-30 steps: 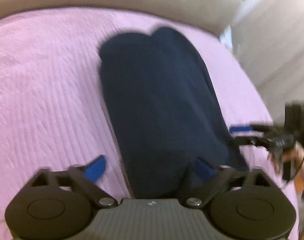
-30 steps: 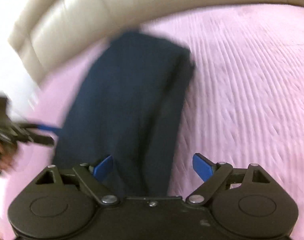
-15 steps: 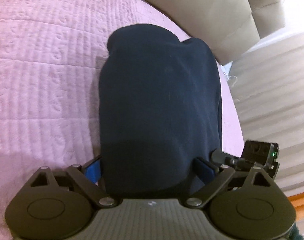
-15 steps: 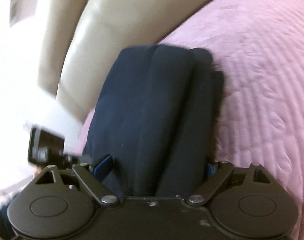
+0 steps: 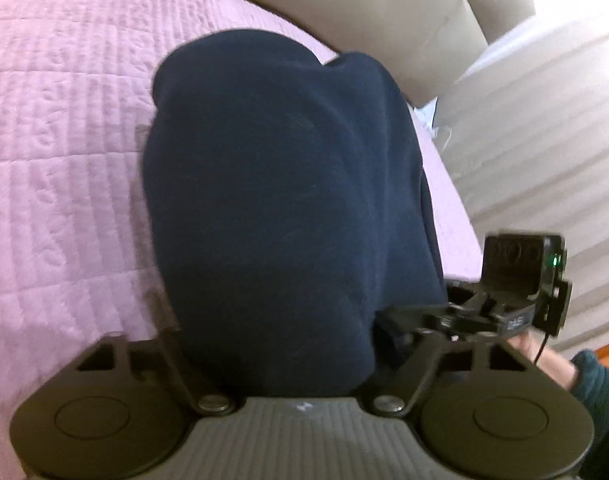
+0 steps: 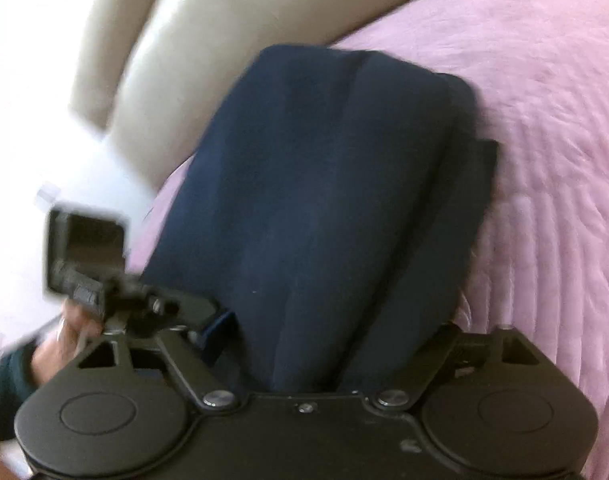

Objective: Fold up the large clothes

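Here the folded navy garment (image 5: pixel 280 216) lies on the pink quilted bedspread (image 5: pixel 64 128), near the bed's edge where the cream padded headboard (image 5: pixel 376 20) rises behind it. Its near end fills the gap of the left gripper (image 5: pixel 276 344), whose jaws have just been closing; both fingertips are hidden under or behind the cloth, so I cannot tell whether the pads press on it. The same goes for the right gripper (image 6: pixel 336 344): its jaws have just been closing around the garment's near end, with only a sliver of one blue pad (image 6: pixel 220 324) showing beside the fabric. In each view the other gripper juts in from the side, blurred, with a hand (image 6: pixel 60 344) in a dark sleeve (image 5: pixel 596 384) cut off at the frame's edge. Layers along the garment's right side are hard to separate.
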A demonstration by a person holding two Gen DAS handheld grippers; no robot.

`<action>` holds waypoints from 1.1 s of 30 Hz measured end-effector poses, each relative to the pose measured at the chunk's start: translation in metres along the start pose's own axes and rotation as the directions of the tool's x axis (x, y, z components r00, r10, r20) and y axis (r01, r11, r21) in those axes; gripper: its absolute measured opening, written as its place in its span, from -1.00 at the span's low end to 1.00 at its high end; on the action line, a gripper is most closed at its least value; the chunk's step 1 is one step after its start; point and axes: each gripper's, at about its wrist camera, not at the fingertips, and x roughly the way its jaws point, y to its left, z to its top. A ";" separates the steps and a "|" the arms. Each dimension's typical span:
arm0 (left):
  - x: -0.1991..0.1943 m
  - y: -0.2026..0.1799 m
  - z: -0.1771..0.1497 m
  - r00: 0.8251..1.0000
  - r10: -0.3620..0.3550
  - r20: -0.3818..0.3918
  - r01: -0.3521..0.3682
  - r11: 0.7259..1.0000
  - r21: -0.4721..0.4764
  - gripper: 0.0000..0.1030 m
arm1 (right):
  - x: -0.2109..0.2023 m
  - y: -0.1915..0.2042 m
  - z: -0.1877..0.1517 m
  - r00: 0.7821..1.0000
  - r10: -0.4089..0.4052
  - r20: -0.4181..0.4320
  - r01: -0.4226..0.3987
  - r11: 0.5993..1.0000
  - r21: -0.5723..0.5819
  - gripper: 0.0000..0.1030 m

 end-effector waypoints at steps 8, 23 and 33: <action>-0.048 -0.031 -0.009 0.998 -0.042 0.037 0.040 0.998 0.037 0.15 | -0.027 0.056 -0.015 0.993 0.089 0.073 -0.093 0.994 0.057 0.15; -0.236 -0.070 -0.115 0.992 0.082 0.095 -0.087 0.995 0.049 0.20 | 0.000 0.215 -0.122 0.977 0.209 -0.042 -0.207 0.978 0.037 0.15; -0.209 -0.009 -0.188 0.971 0.230 0.060 -0.222 0.968 -0.114 0.30 | 0.074 0.210 -0.178 0.990 0.056 -0.133 -0.054 0.998 0.016 0.14</action>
